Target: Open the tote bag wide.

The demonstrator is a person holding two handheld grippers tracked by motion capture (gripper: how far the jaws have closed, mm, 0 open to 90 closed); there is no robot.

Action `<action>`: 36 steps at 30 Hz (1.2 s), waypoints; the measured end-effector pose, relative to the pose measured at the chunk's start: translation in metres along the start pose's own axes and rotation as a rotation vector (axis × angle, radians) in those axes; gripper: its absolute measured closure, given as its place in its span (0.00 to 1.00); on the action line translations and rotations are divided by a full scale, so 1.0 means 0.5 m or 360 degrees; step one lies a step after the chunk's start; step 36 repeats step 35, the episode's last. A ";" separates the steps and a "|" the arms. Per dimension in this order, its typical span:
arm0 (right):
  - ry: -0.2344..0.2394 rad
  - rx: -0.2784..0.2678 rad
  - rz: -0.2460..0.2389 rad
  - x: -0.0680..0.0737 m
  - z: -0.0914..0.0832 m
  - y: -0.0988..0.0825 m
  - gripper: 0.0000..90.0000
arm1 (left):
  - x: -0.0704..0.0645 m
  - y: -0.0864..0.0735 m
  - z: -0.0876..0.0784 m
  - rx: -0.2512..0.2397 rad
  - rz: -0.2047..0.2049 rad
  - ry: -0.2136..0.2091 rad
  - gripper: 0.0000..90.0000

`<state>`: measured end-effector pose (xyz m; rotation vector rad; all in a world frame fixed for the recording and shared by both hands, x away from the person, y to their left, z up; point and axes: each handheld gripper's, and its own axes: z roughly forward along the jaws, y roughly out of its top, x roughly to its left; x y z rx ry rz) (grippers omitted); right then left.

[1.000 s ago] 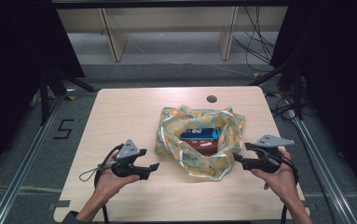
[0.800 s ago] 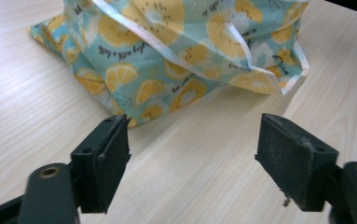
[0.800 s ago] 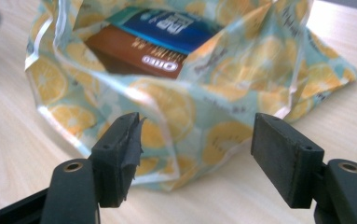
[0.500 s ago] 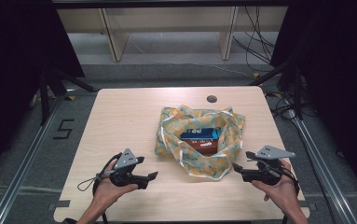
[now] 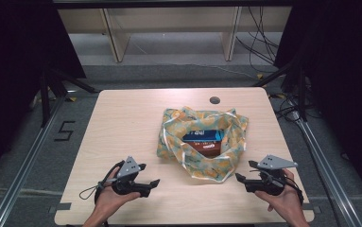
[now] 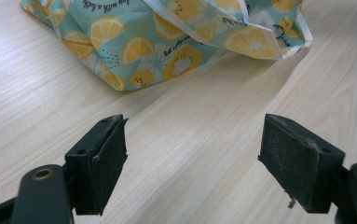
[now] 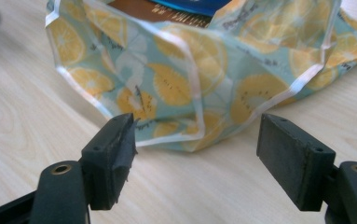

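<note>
Two grippers flank the work from your near edge. From the high view, your left gripper (image 5: 153, 182) sits low on the table (image 5: 122, 123), with the lemon-print cloth (image 5: 202, 165) ahead of it and off to its right; your right gripper (image 5: 239, 177) points inward, just beside the cloth's near corner, so I judge it the nearer hand. The blue and brown box (image 5: 206, 139) lies nested in the cloth, long axis running across the table.

Left gripper view: your jaws stand wide apart over bare wood, nothing between them, the cloth's edge (image 6: 167, 60) ahead and apart.

Right gripper view: jaws spread and empty, and the cloth's white-trimmed fold (image 7: 192, 98) lies near, straight ahead between them.
</note>
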<state>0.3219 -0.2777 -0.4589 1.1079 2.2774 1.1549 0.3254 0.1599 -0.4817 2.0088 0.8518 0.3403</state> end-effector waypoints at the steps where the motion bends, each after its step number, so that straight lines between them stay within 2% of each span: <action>1: 0.0008 0.0018 0.0047 0.007 -0.001 -0.003 0.32 | -0.001 -0.003 0.001 -0.0010 0.0002 -0.0002 0.24; 2: 0.0013 0.0025 0.0041 0.009 -0.001 -0.007 0.31 | -0.002 -0.005 -0.001 0.0012 0.0011 -0.0002 0.24; 3: 0.0015 0.0010 -0.0015 0.007 0.001 -0.011 0.31 | -0.002 -0.008 -0.002 0.0016 0.0022 0.0003 0.24; 4: 0.0028 0.0027 0.0020 0.012 0.001 -0.014 0.31 | -0.005 -0.012 0.000 -0.0008 0.0009 0.0002 0.24; 5: 0.0020 0.0018 -0.0036 0.010 0.002 -0.019 0.30 | -0.006 -0.014 -0.002 0.0015 0.0014 0.0003 0.24; 7: 0.0033 0.0017 -0.0040 0.012 0.002 -0.027 0.30 | -0.009 -0.019 -0.003 0.0004 0.0003 0.0000 0.23; 8: 0.0035 0.0025 0.0009 0.018 0.000 -0.030 0.30 | -0.008 -0.022 -0.005 0.0021 0.0025 0.0013 0.23; 9: 0.0038 0.0025 -0.0019 0.017 -0.001 -0.033 0.30 | -0.011 -0.024 -0.005 -0.0010 -0.0002 -0.0013 0.21; 10: 0.0029 0.0022 -0.0036 0.017 -0.002 -0.037 0.29 | -0.009 -0.025 -0.009 0.0024 0.0010 -0.0014 0.20; 11: 0.0033 0.0017 -0.0006 0.022 -0.002 -0.042 0.29 | -0.012 -0.028 -0.007 -0.0008 -0.0019 -0.0009 0.20; 12: 0.0062 0.0032 -0.0034 0.020 -0.002 -0.045 0.28 | -0.009 -0.029 -0.010 0.0021 0.0009 -0.0008 0.19; 13: 0.0065 0.0034 -0.0028 0.022 -0.002 -0.049 0.28 | -0.012 -0.031 -0.009 0.0007 -0.0028 -0.0014 0.19; 14: 0.0040 0.0035 -0.0017 0.026 -0.003 -0.053 0.28 | -0.011 -0.033 -0.010 0.0025 0.0012 0.0003 0.19; 15: 0.0058 0.0032 -0.0027 0.026 -0.003 -0.057 0.28 | -0.013 -0.035 -0.009 0.0026 -0.0011 0.0009 0.19; 16: 0.0062 0.0031 -0.0035 0.027 -0.003 -0.060 0.28 | -0.016 -0.036 -0.007 0.0030 -0.0014 -0.0017 0.19; 17: 0.0044 0.0030 -0.0033 0.031 -0.005 -0.064 0.27 | -0.017 -0.037 -0.006 0.0026 -0.0012 -0.0014 0.19; 18: 0.0052 0.0042 -0.0051 0.032 -0.005 -0.066 0.27 | -0.015 -0.037 -0.007 0.0064 0.0028 -0.0004 0.19; 20: 0.0058 0.0062 -0.0031 0.039 -0.005 -0.071 0.25 | -0.017 -0.037 -0.003 0.0050 0.0020 -0.0012 0.19; 22: 0.0084 0.0072 -0.0062 0.039 -0.002 -0.072 0.25 | -0.015 -0.038 -0.004 0.0071 0.0035 -0.0006 0.19; 23: 0.0043 0.0062 -0.0093 0.038 -0.002 -0.072 0.25 | -0.014 -0.038 -0.004 0.0070 0.0036 -0.0004 0.19; 24: 0.0041 0.0065 -0.0101 0.038 -0.002 -0.072 0.25 | -0.014 -0.038 -0.004 0.0069 0.0035 -0.0002 0.19; 28: 0.0062 0.0080 -0.0072 0.038 -0.001 -0.073 0.24 | -0.012 -0.037 -0.004 0.0066 0.0037 -0.0001 0.19; 30: 0.0054 0.0085 -0.0068 0.036 -0.001 -0.073 0.24 | -0.006 -0.036 -0.005 0.0090 0.0078 0.0005 0.19; 31: 0.0045 0.0086 -0.0056 0.037 -0.002 -0.073 0.24 | -0.008 -0.038 -0.004 0.0088 0.0031 -0.0002 0.19; 32: 0.0039 0.0092 -0.0055 0.037 -0.002 -0.074 0.24 | -0.006 -0.037 -0.003 0.0085 0.0056 0.0015 0.19; 34: 0.0039 0.0092 -0.0072 0.035 -0.001 -0.074 0.24 | -0.003 -0.038 -0.001 0.0096 0.0066 0.0015 0.19; 35: 0.0021 0.0078 -0.0093 0.033 -0.001 -0.074 0.24 | -0.006 -0.039 0.000 0.0088 0.0012 0.0013 0.19; 36: 0.0021 0.0078 -0.0093 0.033 -0.001 -0.074 0.24 | -0.006 -0.039 0.000 0.0088 0.0012 0.0013 0.19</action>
